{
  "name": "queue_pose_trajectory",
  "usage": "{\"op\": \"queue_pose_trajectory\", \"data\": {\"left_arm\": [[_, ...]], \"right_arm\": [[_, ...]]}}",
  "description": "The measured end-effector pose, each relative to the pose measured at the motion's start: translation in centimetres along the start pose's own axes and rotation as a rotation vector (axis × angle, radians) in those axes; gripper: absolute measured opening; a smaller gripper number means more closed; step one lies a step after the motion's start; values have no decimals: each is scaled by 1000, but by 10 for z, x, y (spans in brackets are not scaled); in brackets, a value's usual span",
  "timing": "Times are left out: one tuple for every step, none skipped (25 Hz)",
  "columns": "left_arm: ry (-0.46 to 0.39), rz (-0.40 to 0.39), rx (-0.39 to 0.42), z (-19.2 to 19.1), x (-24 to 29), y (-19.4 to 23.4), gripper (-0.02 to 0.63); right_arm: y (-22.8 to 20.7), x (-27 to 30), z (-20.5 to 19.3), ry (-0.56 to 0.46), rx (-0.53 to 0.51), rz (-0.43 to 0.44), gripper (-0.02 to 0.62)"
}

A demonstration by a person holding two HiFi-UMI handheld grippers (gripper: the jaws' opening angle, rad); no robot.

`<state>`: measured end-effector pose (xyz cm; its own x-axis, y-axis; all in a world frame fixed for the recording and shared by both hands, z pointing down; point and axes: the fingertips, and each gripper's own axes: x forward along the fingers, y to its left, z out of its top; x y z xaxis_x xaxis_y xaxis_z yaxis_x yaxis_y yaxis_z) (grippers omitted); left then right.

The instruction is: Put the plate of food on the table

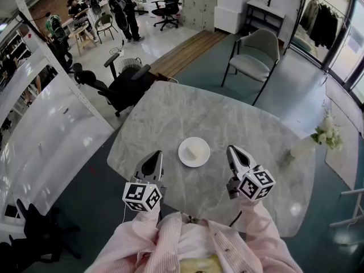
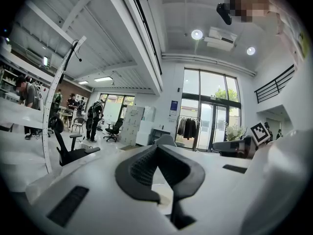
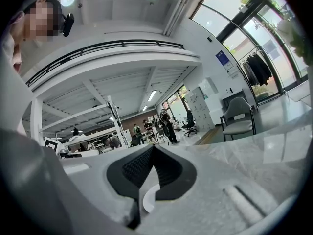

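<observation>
Plate (image 1: 194,152), one, on one table (image 1: 170,112)

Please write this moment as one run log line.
plate: on table, food on it | left gripper: shut, empty, left of plate | right gripper: shut, empty, right of plate

Bright daylight through windows (image 2: 210,106); 2 ceiling spots (image 2: 197,34) glaring; fisheye edges dark.

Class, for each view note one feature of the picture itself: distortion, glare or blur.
Head view: the wide-angle lens bows the room around the table, with glare on the white surface at left. Left gripper view: black circular vignette, and the left gripper looks soft up close. Right gripper view: windows overexposed, table sheen beyond the right gripper.
</observation>
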<state>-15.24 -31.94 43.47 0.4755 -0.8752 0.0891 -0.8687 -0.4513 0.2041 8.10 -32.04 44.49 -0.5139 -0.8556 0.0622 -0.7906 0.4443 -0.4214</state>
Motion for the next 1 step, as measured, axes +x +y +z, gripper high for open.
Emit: {"op": "queue_pose_trajectory", "data": {"left_arm": [[1,1,0,-1,-1,0,-3]], "right_arm": [[0,0,-1,0,2,-2,5]]}}
